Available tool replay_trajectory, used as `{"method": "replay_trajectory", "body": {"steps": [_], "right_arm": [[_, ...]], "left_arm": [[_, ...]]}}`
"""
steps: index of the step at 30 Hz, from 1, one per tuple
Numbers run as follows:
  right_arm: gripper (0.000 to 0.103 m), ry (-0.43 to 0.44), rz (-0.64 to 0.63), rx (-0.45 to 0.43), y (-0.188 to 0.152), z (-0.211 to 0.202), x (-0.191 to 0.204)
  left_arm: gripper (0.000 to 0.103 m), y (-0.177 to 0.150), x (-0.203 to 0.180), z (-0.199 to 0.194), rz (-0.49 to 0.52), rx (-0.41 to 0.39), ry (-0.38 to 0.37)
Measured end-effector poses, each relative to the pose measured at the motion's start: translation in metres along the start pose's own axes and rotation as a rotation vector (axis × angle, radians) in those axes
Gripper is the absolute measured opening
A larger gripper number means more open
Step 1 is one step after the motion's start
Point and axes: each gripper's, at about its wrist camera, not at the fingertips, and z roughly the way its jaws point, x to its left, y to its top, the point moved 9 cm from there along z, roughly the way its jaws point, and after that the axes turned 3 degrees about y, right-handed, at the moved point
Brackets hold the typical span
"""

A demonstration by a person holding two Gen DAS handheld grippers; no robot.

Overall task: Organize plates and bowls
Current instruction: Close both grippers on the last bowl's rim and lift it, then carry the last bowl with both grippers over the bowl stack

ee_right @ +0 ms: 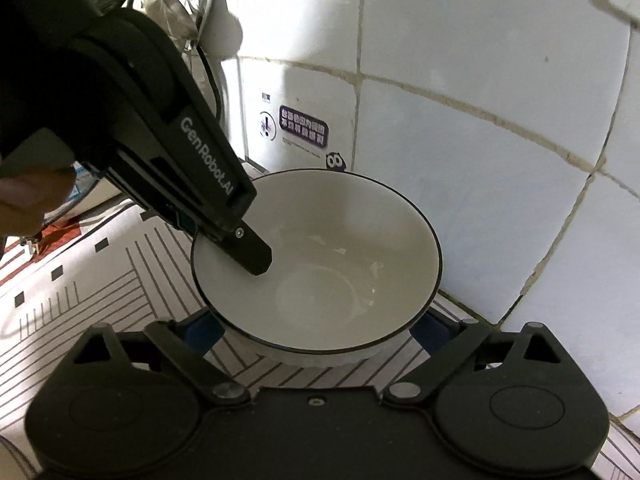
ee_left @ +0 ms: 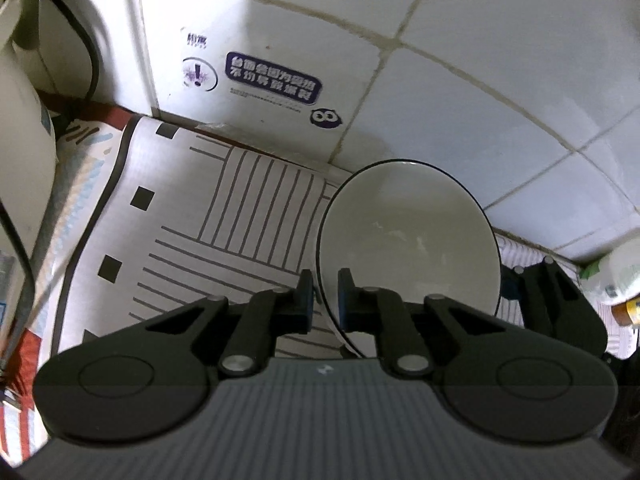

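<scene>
I'm pinching the near-left rim of the bowl [ee_right: 320, 264] in the left gripper [ee_left: 325, 296] fingers, while my right gripper [ee_right: 316, 330] fingers are spreading wide either side of its base, not pressing. The bowl is sitting on the patterned mat [ee_left: 224, 216] at the counter's back edge, against the tiled wall [ee_right: 480, 100]. Next I'm judging a lift toward a stack; the wall crowds it.

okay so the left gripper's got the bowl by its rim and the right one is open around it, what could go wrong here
The left gripper pinches only a thin strip of the bowl rim, so the bowl could pivot or slip if lifted. The right gripper stands open around the bowl's base; closing now could push against the left's hold. The tiled wall is close behind, so a swing might knock the rim.
</scene>
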Motion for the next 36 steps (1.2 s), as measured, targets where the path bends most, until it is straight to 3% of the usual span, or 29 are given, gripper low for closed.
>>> {"method": "replay_trajectory", "body": {"steps": [8, 23, 29, 36], "right_arm": [[0.099, 0.007, 0.009, 0.025, 0.013, -0.042, 0.014], [0.099, -0.103, 0.047, -0.057, 0.009, -0.148, 0.076], [0.1, -0.149, 0.033, -0.088, -0.005, -0.176, 0.105], [0.1, -0.138, 0.104, -0.084, -0.029, -0.189, 0.128]], "left_arm": [[0.012, -0.012, -0.013, -0.053, 0.042, -0.02, -0.053], [0.013, -0.075, -0.039, -0.152, 0.261, -0.015, -0.076], [0.013, -0.107, -0.039, -0.169, 0.309, 0.003, -0.056], [0.013, -0.142, -0.037, -0.175, 0.331, 0.041, -0.052]]}}
